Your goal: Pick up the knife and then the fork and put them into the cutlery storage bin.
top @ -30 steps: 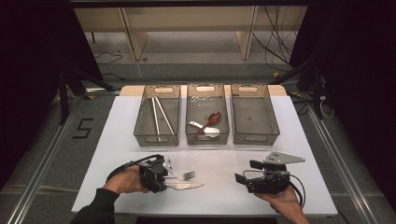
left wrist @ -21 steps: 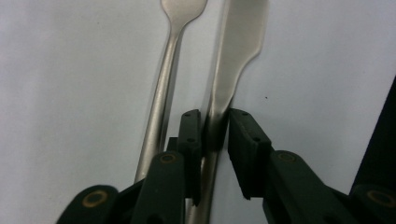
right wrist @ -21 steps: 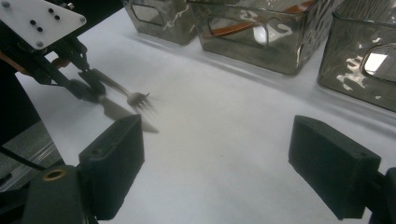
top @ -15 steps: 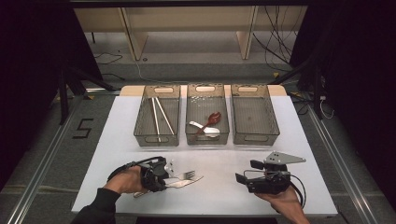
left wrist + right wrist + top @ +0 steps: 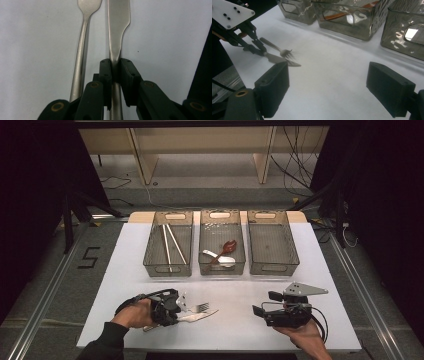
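A steel table knife (image 5: pixel 118 25) and a steel fork (image 5: pixel 83 37) lie side by side on the white table (image 5: pixel 125 270), near its front left. My left gripper (image 5: pixel 115 75) is shut on the knife's handle, where the blade narrows; the fork rests just left of the jaws, untouched. In the high view the left gripper (image 5: pixel 175 307) points right, with the knife (image 5: pixel 202 315) and the fork (image 5: pixel 199 308) sticking out beyond it. My right gripper (image 5: pixel 265 303) stands open and holds nothing at the front right, aimed left at the cutlery. The right gripper view looks between its wide-open jaws at the knife (image 5: pixel 279 60).
Three clear bins stand in a row at the back. The left bin (image 5: pixel 150 265) holds two chopsticks, the middle bin (image 5: pixel 221 270) a white spoon and a brown one, the right bin (image 5: pixel 272 245) shows nothing inside. Bare white table lies between the grippers and the bins.
The left hand has edged slightly toward the cutlery and the knife has shifted a little. The right gripper has stayed put.
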Motion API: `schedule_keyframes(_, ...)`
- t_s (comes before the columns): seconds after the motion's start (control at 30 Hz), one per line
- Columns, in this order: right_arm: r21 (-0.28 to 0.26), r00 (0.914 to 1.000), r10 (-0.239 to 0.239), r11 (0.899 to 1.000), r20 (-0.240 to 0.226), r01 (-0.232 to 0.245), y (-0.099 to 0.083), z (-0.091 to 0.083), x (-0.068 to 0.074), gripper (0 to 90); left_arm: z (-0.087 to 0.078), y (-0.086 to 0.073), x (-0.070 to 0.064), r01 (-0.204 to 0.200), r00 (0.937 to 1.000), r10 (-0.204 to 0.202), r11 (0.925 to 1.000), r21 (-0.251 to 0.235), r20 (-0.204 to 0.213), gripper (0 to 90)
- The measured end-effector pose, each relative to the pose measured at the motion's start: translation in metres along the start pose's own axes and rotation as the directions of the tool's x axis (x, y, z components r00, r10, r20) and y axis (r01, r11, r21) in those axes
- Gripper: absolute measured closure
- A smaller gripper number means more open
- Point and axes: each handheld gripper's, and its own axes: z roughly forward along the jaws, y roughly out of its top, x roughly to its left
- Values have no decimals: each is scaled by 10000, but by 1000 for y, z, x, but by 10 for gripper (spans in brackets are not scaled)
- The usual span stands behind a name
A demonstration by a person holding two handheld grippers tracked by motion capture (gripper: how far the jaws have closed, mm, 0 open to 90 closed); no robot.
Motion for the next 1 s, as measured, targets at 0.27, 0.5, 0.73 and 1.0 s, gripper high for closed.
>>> schedule_keyframes(0.27,2,10000,16,10000,6,-16,0,0,0,191,-1,2,-2,67,10000,-67,9994,-327,23,798)
schedule_keyframes(0.5,22,10000,17,10000,-13,-17,0,0,0,191,-3,5,-2,357,9994,-354,9973,-643,56,797)
schedule_keyframes(0.73,23,10000,17,10000,-5,-17,0,0,0,191,-8,10,-3,601,9978,-566,9922,-1094,348,797)
schedule_keyframes(1.0,20,10000,26,10000,-26,-26,0,0,0,191,-14,17,-3,1218,9925,-1173,9758,-1814,358,797)
